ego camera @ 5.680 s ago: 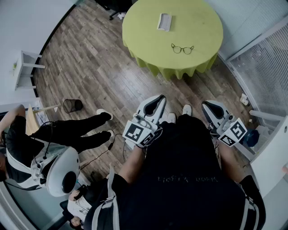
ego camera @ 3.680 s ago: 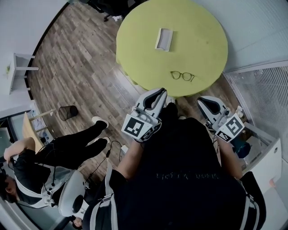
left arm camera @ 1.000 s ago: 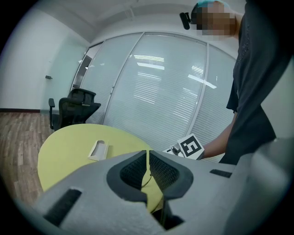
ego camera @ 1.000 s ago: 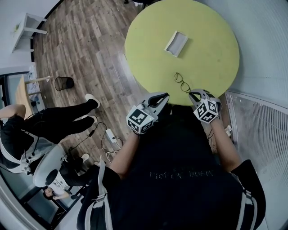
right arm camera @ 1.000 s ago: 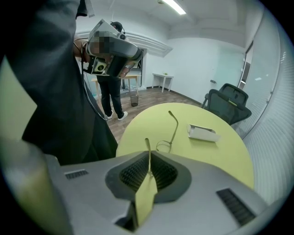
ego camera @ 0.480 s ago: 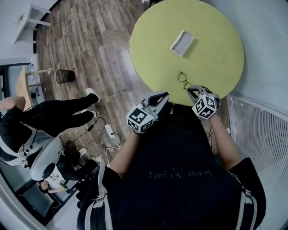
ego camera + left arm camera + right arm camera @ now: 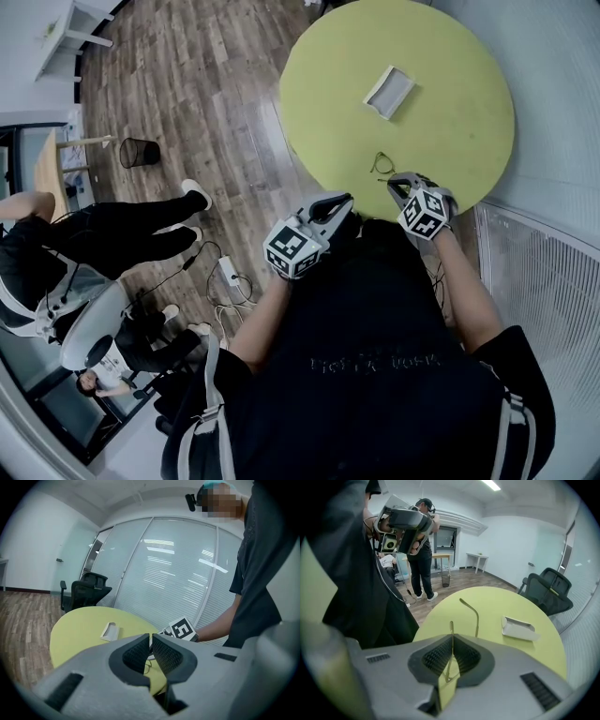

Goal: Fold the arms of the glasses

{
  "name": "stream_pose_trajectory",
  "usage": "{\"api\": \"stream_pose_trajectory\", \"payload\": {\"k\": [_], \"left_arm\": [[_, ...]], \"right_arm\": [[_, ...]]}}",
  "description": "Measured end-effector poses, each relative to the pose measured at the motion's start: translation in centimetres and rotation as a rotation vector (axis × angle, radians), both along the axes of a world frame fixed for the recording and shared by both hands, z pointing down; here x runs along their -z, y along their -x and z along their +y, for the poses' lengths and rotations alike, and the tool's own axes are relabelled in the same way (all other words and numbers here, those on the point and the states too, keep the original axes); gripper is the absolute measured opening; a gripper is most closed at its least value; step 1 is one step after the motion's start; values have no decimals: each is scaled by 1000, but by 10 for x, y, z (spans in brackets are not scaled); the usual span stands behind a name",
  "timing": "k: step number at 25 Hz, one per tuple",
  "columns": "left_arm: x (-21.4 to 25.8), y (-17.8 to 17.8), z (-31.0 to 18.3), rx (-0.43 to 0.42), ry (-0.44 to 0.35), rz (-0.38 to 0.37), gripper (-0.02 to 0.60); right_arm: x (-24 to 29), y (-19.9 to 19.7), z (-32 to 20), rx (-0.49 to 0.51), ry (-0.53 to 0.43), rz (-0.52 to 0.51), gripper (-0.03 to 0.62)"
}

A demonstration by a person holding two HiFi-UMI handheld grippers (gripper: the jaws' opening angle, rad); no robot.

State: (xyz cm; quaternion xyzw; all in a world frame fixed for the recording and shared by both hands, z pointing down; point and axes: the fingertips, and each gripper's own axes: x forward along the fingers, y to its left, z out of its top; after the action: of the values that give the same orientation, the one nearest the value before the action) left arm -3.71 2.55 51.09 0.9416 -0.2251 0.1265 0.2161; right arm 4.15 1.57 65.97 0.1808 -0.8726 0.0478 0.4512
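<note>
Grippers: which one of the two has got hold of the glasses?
The right gripper: the thin glasses are pinched between its closed jaws, over the yellow table. The left gripper is shut on nothing, back from the table.

Lime-green table (image 7: 450, 122), dark-framed glasses (image 7: 382, 165), white tray (image 7: 389, 91), brown plank-patterned floor (image 7: 225, 103), black bin (image 7: 138, 151)

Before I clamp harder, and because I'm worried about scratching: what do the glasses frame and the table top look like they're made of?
The glasses: a thin, wire-like frame with a faint sheen, probably metal. The arm is slender and curves at its tip. The table top: matte yellow-green with no glare, likely a cloth cover, though a painted board can't be ruled out.
</note>
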Motion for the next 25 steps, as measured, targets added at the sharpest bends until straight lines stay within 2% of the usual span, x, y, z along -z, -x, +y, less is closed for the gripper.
{"api": "stream_pose_trajectory", "payload": {"k": [17,23,25], "left_arm": [[2,12,1,22,14,-15,34],[2,15,4,28,12,-15,34],[2,16,3,36,19,-9,34]], "right_arm": [[-29,16,-1,72,44,60,31],[13,19,0,63,14,-40,34],[19,17,1,70,14,-39,35]]}}
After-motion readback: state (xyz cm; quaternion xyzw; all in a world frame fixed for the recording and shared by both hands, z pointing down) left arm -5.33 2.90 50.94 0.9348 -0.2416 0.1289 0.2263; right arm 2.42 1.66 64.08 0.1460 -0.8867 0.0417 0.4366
